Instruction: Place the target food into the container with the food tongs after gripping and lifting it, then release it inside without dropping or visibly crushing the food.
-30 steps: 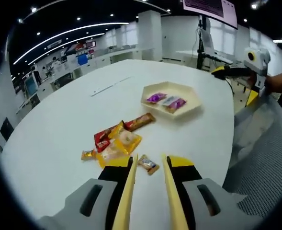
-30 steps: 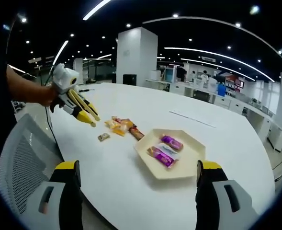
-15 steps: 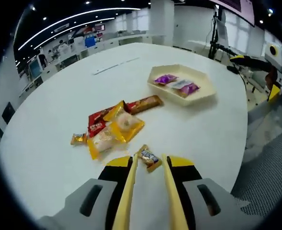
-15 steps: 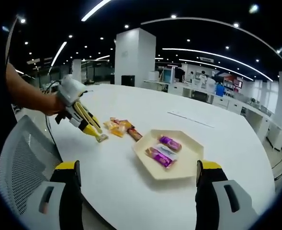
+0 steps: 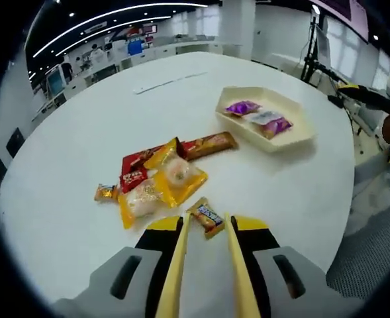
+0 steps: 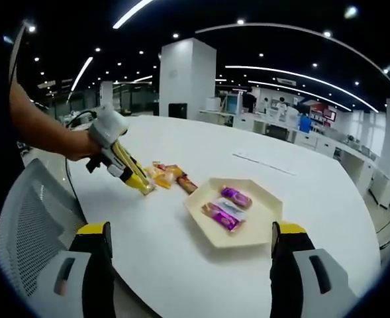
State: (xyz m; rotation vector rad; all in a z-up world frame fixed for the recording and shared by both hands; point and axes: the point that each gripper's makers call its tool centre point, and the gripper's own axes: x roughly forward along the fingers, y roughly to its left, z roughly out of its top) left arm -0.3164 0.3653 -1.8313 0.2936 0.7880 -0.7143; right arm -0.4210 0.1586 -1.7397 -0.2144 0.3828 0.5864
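Note:
A small gold-wrapped candy point(image 5: 206, 217) lies on the white table point(image 5: 82, 132), right between the tips of my left gripper point(image 5: 206, 220), whose yellow jaws stand open around it. Just beyond it is a pile of snacks point(image 5: 161, 185): yellow packets, a red packet and a brown bar point(image 5: 209, 144). A cream hexagonal tray point(image 5: 294, 136) at the far right holds purple-wrapped sweets point(image 5: 242, 107). In the right gripper view, the left gripper point(image 6: 142, 185) touches down by the snacks point(image 6: 171, 173), left of the tray point(image 6: 247, 238). My right gripper point(image 6: 190, 228) hovers wide open over the table edge.
A grey mesh chair point(image 6: 26, 225) stands at the near table edge. A person's arm point(image 6: 42, 129) reaches in from the left. A loose gold candy point(image 5: 106, 193) lies left of the pile. Office desks and a white pillar point(image 6: 187, 76) lie behind.
My left gripper has moved forward and down to the table; the small candy now sits between its tips. The right gripper has stayed put.

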